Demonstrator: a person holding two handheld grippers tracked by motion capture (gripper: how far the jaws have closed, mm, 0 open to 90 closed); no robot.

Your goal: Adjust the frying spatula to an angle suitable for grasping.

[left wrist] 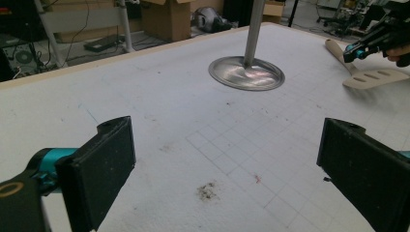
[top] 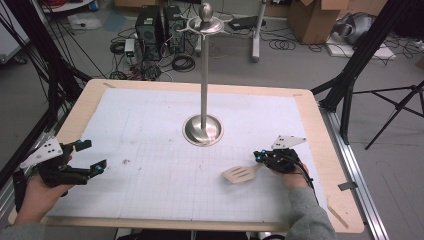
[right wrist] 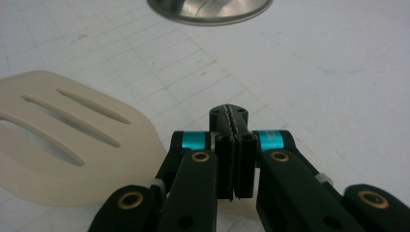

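Beside the stand [top: 202, 131], right claw [top: 259, 156] clamps spatula [top: 239, 174].

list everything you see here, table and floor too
stand: 1, silver pole on a round base, hook ring and ball on top, table centre
spatula: 1, cream, slotted, near right of table, blade to the left
mat: 1, white with a grid, covers most of the table
table: 1, light wood edge
stain: 1, dark, on the mat near the left gripper
computer towers: 2, black, floor behind the table
boxes: cardboard, brown, floor at back right
cables: several, black, floor behind the table
left gripper: 1, black, jaws open, near left
right gripper: 1, black, jaws shut at the spatula's handle
hands: 2, grey sleeves, bottom edge
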